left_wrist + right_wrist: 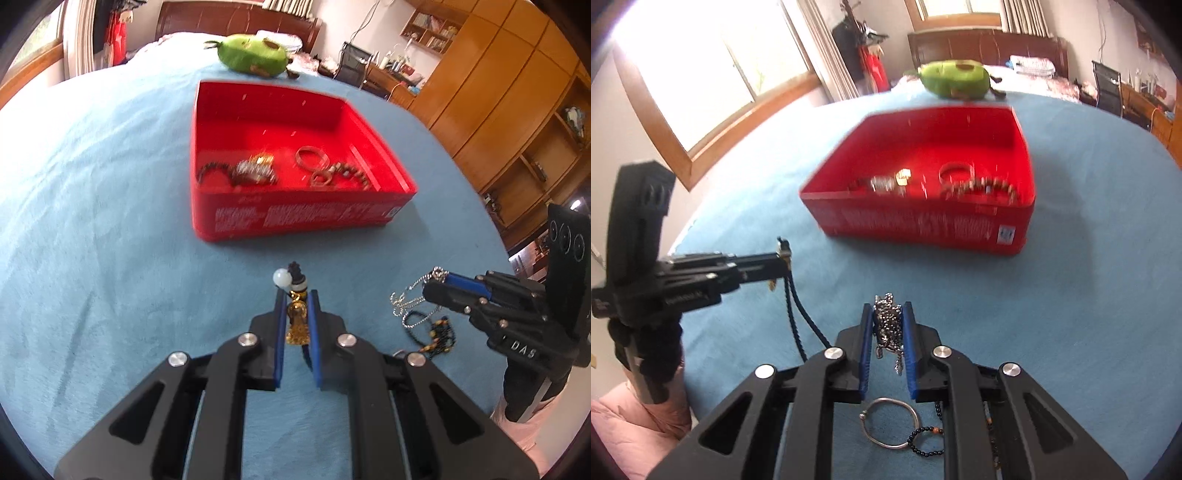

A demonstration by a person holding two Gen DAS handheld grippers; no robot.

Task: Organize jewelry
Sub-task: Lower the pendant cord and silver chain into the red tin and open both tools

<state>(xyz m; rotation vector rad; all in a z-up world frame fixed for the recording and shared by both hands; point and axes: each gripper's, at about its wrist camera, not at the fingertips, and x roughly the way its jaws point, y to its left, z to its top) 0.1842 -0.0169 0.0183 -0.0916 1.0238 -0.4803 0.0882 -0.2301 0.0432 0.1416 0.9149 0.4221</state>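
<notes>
Both claws clamped: left gripper (297,295) pinches a gold pendant (296,325) with its dark cord dangling, right gripper (887,308) pinches a bunched silver chain (887,325). Held high by the ends, I'd guess so they clear the rim of the red box (295,218), which sits ahead of both. Silver bangle (889,422) and bead bracelet (925,441) lie on the blue cloth (110,258), nearer me than the box.

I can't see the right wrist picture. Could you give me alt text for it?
The right gripper pinches a bunched silver chain above a blue blanket, facing an open red box that holds jewelry. At left, the left gripper holds a dark cord; below, a silver bangle and a black bead bracelet lie on the blanket.
</notes>
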